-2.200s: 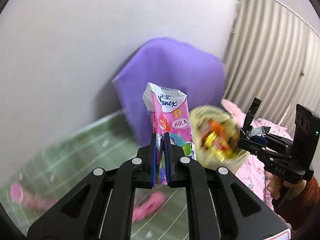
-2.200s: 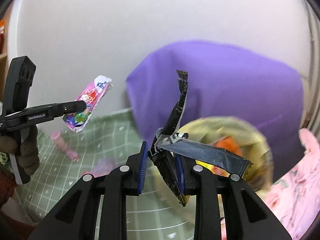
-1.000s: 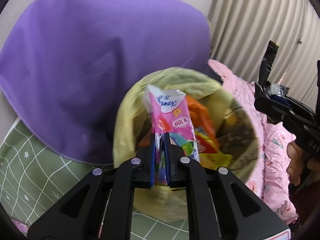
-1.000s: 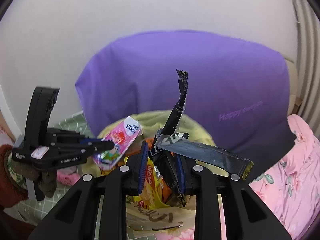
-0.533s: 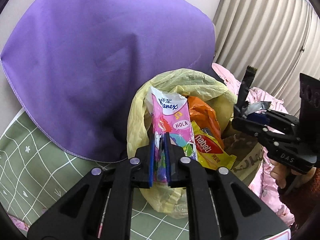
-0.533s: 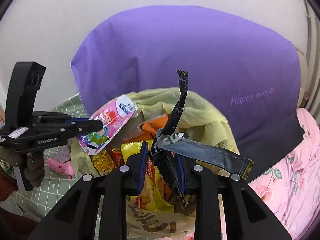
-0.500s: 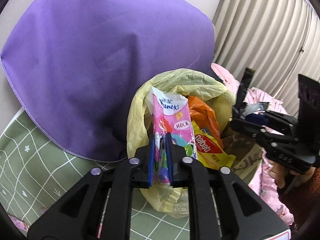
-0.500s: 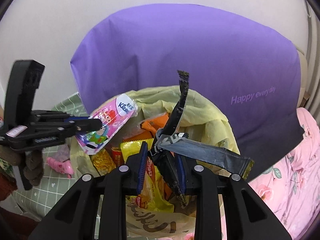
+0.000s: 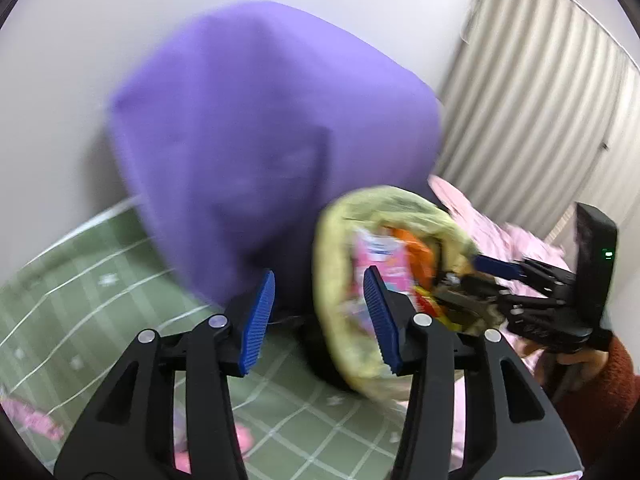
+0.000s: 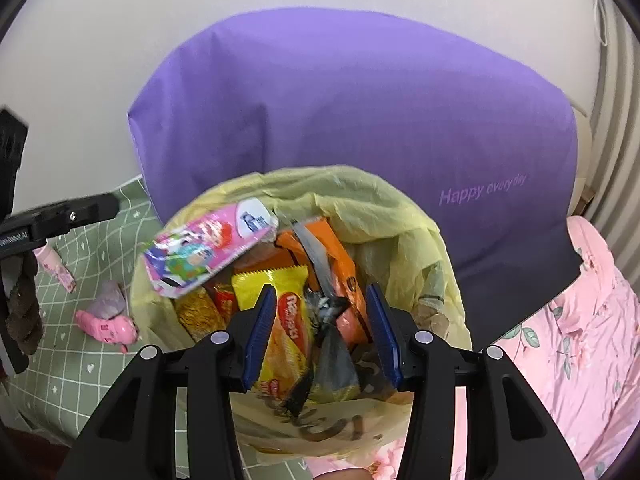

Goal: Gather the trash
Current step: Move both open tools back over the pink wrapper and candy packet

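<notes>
Hovering released: left hand-held gripper [image 9: 320, 316], right hand-held gripper [image 10: 318, 330], two counted. Held one yellow-lined bin [image 10: 400, 208]: one pink tissue pack [image 10: 208, 254], one dark wrapper [image 10: 326, 320], several snack packets [image 10: 290, 320].

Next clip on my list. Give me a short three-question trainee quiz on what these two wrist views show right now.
1. True or false: the left gripper is clamped on the pink tissue pack.
2. Multiple choice: the yellow snack packet lies A) on the green checked sheet, B) inside the yellow trash bag, C) on the purple pillow.
3. Fill in: the right gripper hangs over the bag with its jaws ____.

Key
1. False: its jaws are apart and empty, and the pack sits at the bag's mouth.
2. B.
3. Open, with nothing between them.
</notes>
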The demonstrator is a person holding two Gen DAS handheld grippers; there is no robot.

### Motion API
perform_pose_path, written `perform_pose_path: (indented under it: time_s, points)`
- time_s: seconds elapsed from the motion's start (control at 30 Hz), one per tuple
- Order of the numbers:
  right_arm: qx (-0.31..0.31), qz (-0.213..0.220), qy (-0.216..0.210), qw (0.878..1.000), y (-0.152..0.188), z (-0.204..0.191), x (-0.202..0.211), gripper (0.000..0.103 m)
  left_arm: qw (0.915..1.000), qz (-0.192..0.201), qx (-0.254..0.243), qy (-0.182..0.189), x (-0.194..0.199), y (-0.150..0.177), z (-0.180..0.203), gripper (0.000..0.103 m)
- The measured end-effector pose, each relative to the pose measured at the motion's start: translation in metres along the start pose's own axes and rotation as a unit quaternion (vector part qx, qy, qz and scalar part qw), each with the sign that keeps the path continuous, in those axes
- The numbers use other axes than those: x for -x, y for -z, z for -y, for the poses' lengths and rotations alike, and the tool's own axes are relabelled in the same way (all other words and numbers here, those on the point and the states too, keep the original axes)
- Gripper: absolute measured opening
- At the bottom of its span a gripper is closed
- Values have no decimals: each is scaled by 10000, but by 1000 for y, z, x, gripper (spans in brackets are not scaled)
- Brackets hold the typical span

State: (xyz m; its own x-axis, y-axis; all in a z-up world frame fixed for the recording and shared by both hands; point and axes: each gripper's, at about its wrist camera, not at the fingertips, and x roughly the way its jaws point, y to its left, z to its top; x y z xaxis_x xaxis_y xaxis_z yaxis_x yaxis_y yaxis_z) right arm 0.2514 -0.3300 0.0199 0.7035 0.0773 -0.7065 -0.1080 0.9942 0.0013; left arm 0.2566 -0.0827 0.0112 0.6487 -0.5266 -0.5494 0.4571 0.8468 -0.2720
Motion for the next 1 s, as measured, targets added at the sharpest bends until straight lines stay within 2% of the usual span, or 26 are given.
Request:
perform_pose_path:
  time_s: [0.1,0.2,0.23,0.4,0.53,0.6,0.8,0.87,0.93,1.0]
  points:
    - [5,138,-79,9999,-2,-12,9,44,9980,178,373,-487,19,16,-37,45]
    - [79,253,-261,9993,-2,-31,12,44,9927,198,874,-802,34,32,-75,45]
    - [119,269,-325,9990,-2,-38,12,44,9891,169,1095,-970,40,41,-95,45]
    - [296,268,-721,9966,-3,-81,6,44,9711,-64,1470,-1880,61,79,-166,45]
    - [453,191,-1072,9930,-1,-118,-3,44,9573,-186,1856,-2207,73,103,-210,45]
    - [600,57,-1244,9904,2,-140,-13,44,9552,-255,1854,-2292,73,108,-224,45]
    - [702,-497,-1865,9787,19,-195,-55,44,9570,-705,1614,-2304,57,120,-243,45]
    - [678,-736,-1951,9757,26,-210,-74,46,9572,-757,1691,-2222,61,128,-245,45]
    - [681,-989,-1991,9726,33,-221,-90,52,9581,-736,1796,-2108,67,138,-244,45]
    - [653,-1217,-2079,9683,40,-228,-102,52,9565,-737,1922,-2067,82,155,-242,45]
